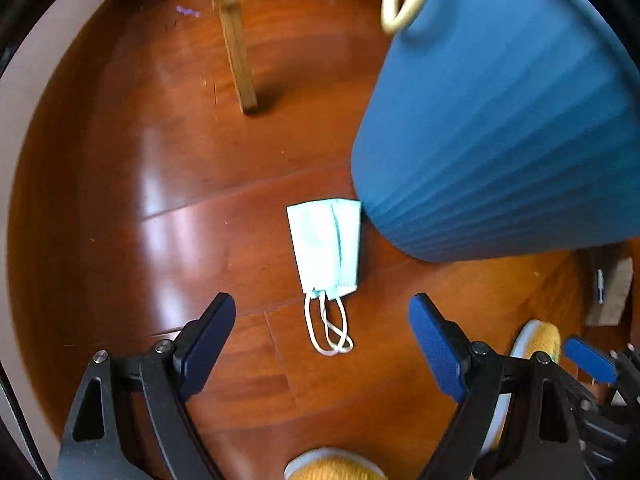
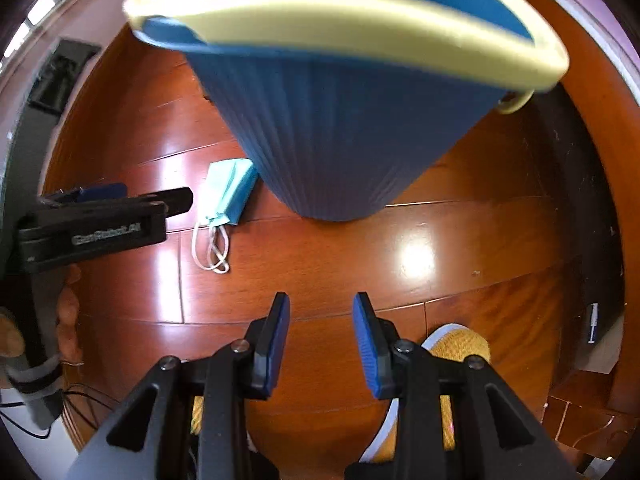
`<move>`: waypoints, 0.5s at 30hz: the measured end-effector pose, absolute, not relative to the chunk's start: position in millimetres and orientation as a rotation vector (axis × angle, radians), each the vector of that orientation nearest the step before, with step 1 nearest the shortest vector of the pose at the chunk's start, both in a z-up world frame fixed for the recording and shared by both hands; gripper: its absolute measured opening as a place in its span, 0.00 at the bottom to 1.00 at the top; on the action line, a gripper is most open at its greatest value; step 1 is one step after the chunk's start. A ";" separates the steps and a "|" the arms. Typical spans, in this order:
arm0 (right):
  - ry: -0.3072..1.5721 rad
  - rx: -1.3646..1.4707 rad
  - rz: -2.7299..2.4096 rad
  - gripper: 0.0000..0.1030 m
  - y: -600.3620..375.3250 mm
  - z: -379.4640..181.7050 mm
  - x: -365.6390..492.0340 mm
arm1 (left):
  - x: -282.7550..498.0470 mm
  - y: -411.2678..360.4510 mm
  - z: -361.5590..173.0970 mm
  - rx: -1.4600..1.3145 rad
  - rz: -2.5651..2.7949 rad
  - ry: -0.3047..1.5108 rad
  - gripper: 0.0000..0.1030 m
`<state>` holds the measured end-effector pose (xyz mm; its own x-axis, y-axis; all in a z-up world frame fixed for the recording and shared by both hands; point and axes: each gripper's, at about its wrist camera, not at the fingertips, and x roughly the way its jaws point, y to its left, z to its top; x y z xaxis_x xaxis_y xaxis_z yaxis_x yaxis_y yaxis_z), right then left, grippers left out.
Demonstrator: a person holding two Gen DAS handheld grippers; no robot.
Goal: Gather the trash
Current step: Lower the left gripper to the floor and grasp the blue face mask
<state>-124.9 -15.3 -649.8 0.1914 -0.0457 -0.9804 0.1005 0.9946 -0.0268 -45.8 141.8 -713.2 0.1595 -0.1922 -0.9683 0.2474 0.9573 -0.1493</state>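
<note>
The face mask [image 1: 325, 246] lay flat on the wooden floor [image 1: 168, 168], folded, its far edge touching the foot of the blue bin [image 1: 500, 132]. My left gripper [image 1: 322, 322] hung over its ear loops [image 1: 328, 330], jaws wide with nothing between them. My right gripper [image 2: 321, 320], nearer me than the bin, stood narrow and empty. I judged the mask light, soft and limp; pinching the folded body should serve better than the thin loops. Only the right view showed the bin's pale rim [image 2: 360, 20].
</note>
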 end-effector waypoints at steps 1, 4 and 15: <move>1.373 0.044 -0.113 0.32 -17.0 -653.8 -123.8 | -44.2 141.0 -720.9 0.039 -0.304 1.374 0.85; 1.372 0.047 -0.132 0.32 -23.5 -664.3 -119.5 | -41.3 138.3 -743.2 0.026 -0.285 1.376 0.85; 1.386 0.046 -0.183 0.32 -39.1 -692.5 -107.8 | -18.7 123.8 -787.7 0.039 -0.265 1.398 0.58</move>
<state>-107.8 -39.1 -692.5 0.1721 -0.1022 -0.9798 0.1557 0.9849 -0.0754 -18.7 123.8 -787.7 0.1473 -0.1614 -0.9758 0.2070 0.9698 -0.1291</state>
